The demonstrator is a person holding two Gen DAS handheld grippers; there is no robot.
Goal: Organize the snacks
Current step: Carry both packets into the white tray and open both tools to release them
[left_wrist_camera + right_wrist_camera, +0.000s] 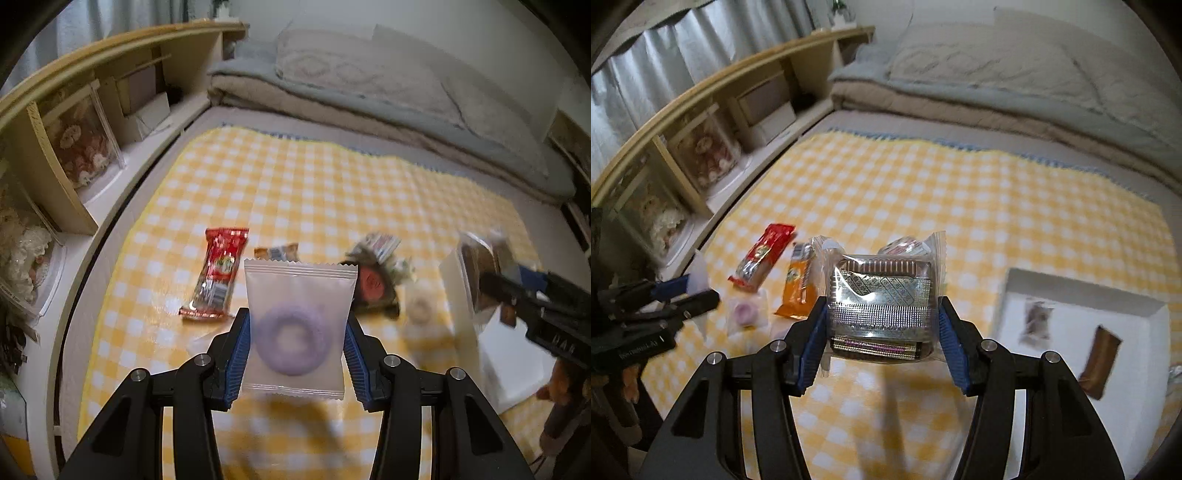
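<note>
Left gripper (297,328): my blue fingers are closed against both side edges of a frosted white packet (298,325) with a purple ring-shaped treat inside; it hangs upright above the checked cloth (295,192), clear of it.
Right gripper (882,325): closed on a clear bag (882,295) holding a brown ribbed tray under silvery foil, also lifted off the cloth, pads pressed to its left and right sides.
Loose snacks, left view: red wrapper (216,273) lies flat just left of my packet; a small orange-and-blue packet (276,253) peeks out behind its top edge; a dark crumpled bag with a red circle (373,280) sits to the right, and beside that a blurred pale packet with a ring inside (419,308).
Loose snacks, right view: orange packet (799,286) just left of the clear bag, with a small pink ring packet (746,312) nearer my other gripper.
White box (1082,306): open, on the cloth to the right; inside lie a small dark bagged snack (1036,321) and a brown bar (1099,365), apart from each other.
Surroundings: wooden shelf (74,110) along the left, folded bedding (369,96) at the far end.
</note>
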